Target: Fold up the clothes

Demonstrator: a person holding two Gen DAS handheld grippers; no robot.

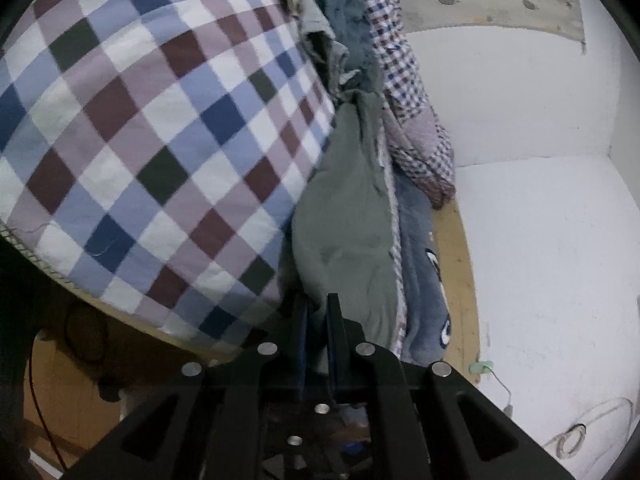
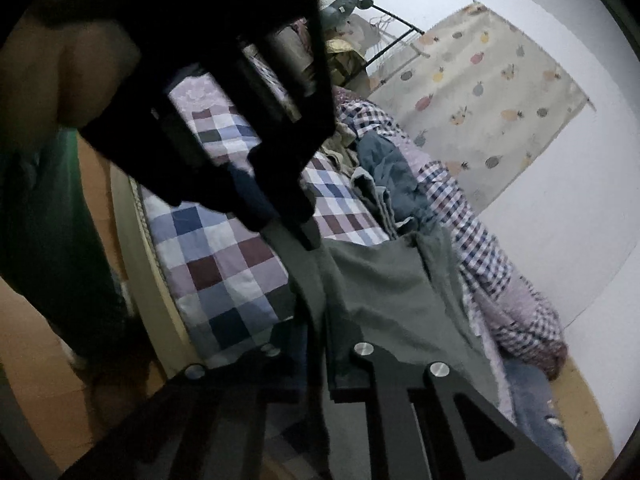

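Together, two hand-held grippers, left [image 1: 318, 320] and right [image 2: 316, 364], each pinch one grey-green garment [image 1: 344, 216].

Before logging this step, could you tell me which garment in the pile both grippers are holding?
The plain grey-green garment; both the left gripper and the right gripper pinch it, unlike the checked shirt beside it.

The left gripper [image 1: 318, 320] pinches a fold of the grey-green garment [image 1: 344, 216], so its fingertips are buried in cloth and the garment's outline cannot be traced where it runs under the heap of clothes [image 1: 340, 40]. In the right wrist view the other gripper's black frame [image 2: 224, 80] fills the upper left, blocks much of the checked bedspread [image 2: 224, 248] and hides where it meets the cloth. The right gripper [image 2: 316, 360] is draped by the same garment, its fingertips lost in dark blur, and the person's green top [image 2: 36, 216] is cut by the left edge.
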